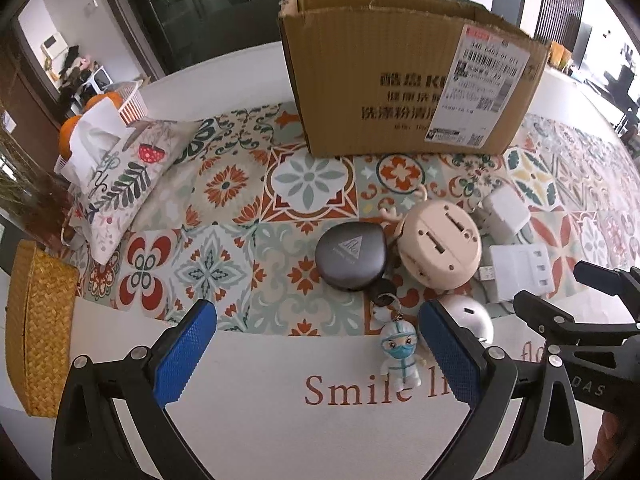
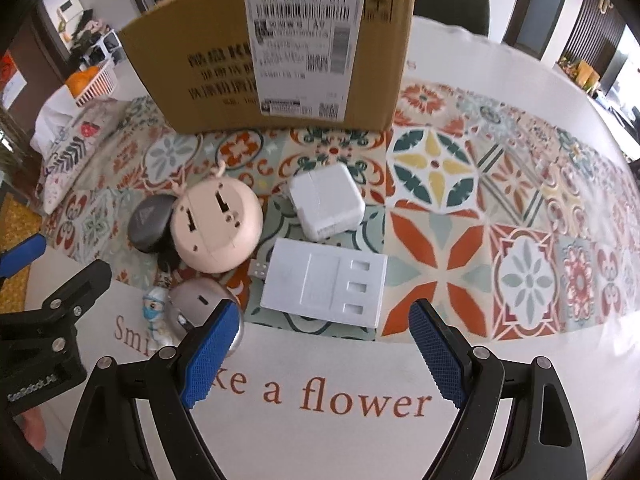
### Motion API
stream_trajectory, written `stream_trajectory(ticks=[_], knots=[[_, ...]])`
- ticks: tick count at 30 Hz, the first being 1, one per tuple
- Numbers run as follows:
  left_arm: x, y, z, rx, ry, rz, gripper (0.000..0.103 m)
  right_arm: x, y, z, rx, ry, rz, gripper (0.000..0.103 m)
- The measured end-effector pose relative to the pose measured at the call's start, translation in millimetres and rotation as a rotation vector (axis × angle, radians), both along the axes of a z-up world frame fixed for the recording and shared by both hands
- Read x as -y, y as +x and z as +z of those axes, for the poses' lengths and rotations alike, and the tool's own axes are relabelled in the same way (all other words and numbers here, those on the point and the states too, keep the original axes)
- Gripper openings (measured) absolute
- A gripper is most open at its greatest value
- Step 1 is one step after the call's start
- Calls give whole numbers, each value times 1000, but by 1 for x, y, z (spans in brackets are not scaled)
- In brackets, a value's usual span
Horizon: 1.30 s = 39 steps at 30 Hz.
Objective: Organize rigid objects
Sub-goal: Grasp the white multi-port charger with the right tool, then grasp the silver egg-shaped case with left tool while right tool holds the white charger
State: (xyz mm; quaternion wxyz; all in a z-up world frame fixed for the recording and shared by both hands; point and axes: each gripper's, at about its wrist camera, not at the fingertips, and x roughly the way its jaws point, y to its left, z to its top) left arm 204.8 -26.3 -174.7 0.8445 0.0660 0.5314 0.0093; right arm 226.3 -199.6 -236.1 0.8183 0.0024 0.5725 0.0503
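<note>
The white power strip (image 2: pixel 324 280) lies on the tabletop (image 2: pixel 520 400) straight ahead of the right tongs (image 2: pixel 324 360), long axis crosswise, nearer them than the left tongs (image 1: pixel 316 356); both are released, holding nothing

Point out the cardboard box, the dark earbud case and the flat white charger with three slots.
cardboard box (image 1: pixel 360 92): left wrist view, bare front wall.
dark earbud case (image 1: pixel 350 256): left wrist view, lid centre by the logo.
flat white charger (image 2: pixel 320 280): right wrist view, top face.
</note>
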Motion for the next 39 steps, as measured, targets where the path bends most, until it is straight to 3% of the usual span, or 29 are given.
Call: stream_trajectory(ticks=[11, 18, 24, 33, 39], knots=[[-3, 9, -14, -32, 26, 16, 102, -4, 21, -32, -74, 12, 4, 87], [-5, 10, -17, -40, 30, 25, 102, -4, 27, -42, -52, -20, -2, 87], [-6, 5, -15, -30, 34, 15, 102, -9, 26, -43, -37, -44, -4, 81], [5, -8, -2, -9, -5, -60, 100, -2, -5, -19, 25, -45, -30, 81], [26, -19, 6, -8, -71, -181, 97, 13, -30, -1, 26, -35, -78, 81]])
